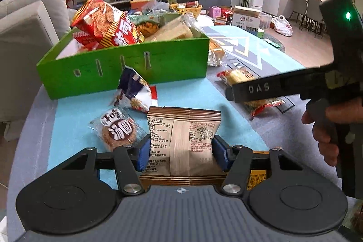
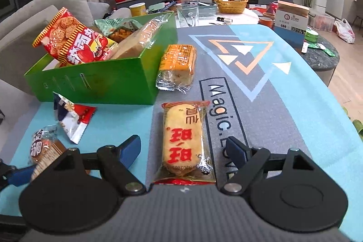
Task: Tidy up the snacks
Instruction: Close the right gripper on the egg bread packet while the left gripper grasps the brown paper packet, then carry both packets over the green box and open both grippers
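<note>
Green box (image 2: 97, 85) holds snack bags; left gripper (image 1: 181, 152) pinches brown packet (image 1: 181, 140); right gripper (image 2: 185, 151) gapes, unladen.

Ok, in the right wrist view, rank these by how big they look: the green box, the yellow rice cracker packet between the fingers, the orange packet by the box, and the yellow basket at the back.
1. green box
2. yellow rice cracker packet, though nearness to the camera inflates it
3. orange packet
4. yellow basket, far off, so true size is unsure

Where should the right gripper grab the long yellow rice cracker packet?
Across the middle of the cracker packet, from above. It lies flat, lengthwise between the open fingers of the right gripper, so its narrow width fits the gap and its crinkly ends would probably slip.
</note>
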A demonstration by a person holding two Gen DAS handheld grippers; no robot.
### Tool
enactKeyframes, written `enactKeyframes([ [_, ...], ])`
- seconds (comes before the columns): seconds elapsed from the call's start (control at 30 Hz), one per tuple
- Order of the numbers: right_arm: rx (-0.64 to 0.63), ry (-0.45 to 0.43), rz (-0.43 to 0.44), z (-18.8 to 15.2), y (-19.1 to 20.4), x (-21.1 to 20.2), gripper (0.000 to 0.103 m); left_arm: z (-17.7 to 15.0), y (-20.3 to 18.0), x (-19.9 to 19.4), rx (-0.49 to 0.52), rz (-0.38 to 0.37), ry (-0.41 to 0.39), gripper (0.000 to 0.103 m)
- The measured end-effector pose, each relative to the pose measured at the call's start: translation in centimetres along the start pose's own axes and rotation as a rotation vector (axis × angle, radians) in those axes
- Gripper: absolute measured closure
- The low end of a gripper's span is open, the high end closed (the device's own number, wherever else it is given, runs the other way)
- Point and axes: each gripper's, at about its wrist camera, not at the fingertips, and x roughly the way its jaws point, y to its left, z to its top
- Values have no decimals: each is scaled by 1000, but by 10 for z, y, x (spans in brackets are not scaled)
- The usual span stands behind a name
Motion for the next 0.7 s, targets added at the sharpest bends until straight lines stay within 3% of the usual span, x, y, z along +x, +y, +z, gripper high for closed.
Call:
enactKeyframes([
  [0.1, -12, -3, -28, 0, 2, -1, 60, 0, 1, -5, -6, -1, -8, 50],
  [0.27, 7, -16, 3, 0, 3, -12, 66, -1, 3, -10, -19, 5, -13, 50],
  [0.7, 23, -85, 93, 6, 17, -48, 67, 0, 9, -34, -50, 23, -60, 50],
])
